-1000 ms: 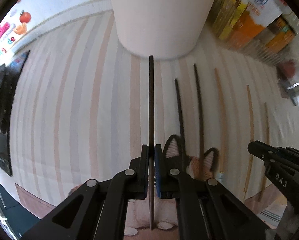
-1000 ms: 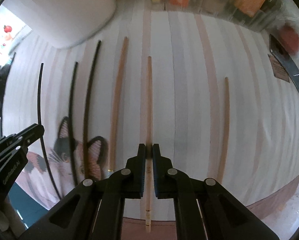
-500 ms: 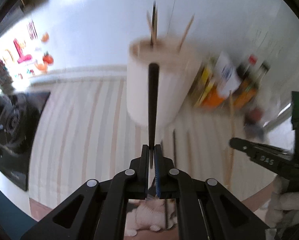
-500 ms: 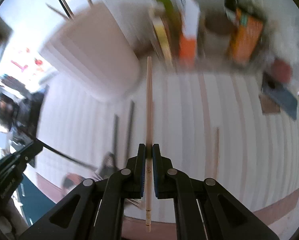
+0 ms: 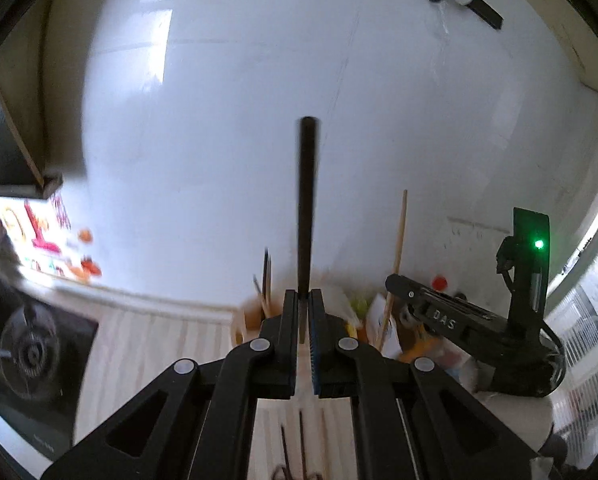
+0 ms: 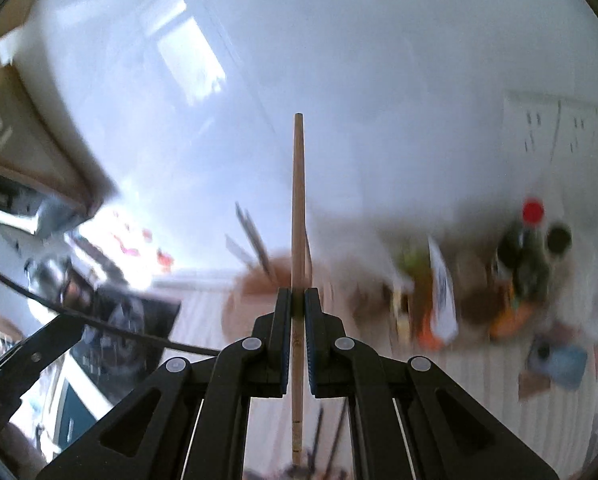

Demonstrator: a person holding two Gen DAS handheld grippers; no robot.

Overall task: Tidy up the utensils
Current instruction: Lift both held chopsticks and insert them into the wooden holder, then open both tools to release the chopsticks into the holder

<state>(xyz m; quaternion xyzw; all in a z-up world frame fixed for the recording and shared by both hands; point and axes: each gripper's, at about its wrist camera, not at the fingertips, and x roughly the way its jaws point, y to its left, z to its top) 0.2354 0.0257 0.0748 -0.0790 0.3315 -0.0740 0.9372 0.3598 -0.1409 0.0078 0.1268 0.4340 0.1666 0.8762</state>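
Note:
My left gripper (image 5: 303, 300) is shut on a black chopstick (image 5: 307, 200) that points up against the white wall. My right gripper (image 6: 298, 300) is shut on a wooden chopstick (image 6: 298, 200), also pointing up. The round utensil holder (image 5: 251, 320) stands on the counter just beyond and below both grippers, blurred, with several chopsticks sticking out of it; it also shows in the right wrist view (image 6: 259, 280). In the left wrist view the right gripper (image 5: 395, 282) is to the right with its wooden chopstick (image 5: 397, 248). Black chopsticks (image 5: 301, 440) lie on the mat below.
Food packets and bottles (image 6: 499, 288) crowd the counter's back right. A stove top (image 5: 31, 352) is at the left. The white wall (image 5: 259, 100) fills the upper view. The striped mat (image 5: 147, 344) covers the counter.
Both grippers have lifted their chopsticks off the mat and tilted them upward. The holder, earlier straight ahead and large, now sits low in both views.

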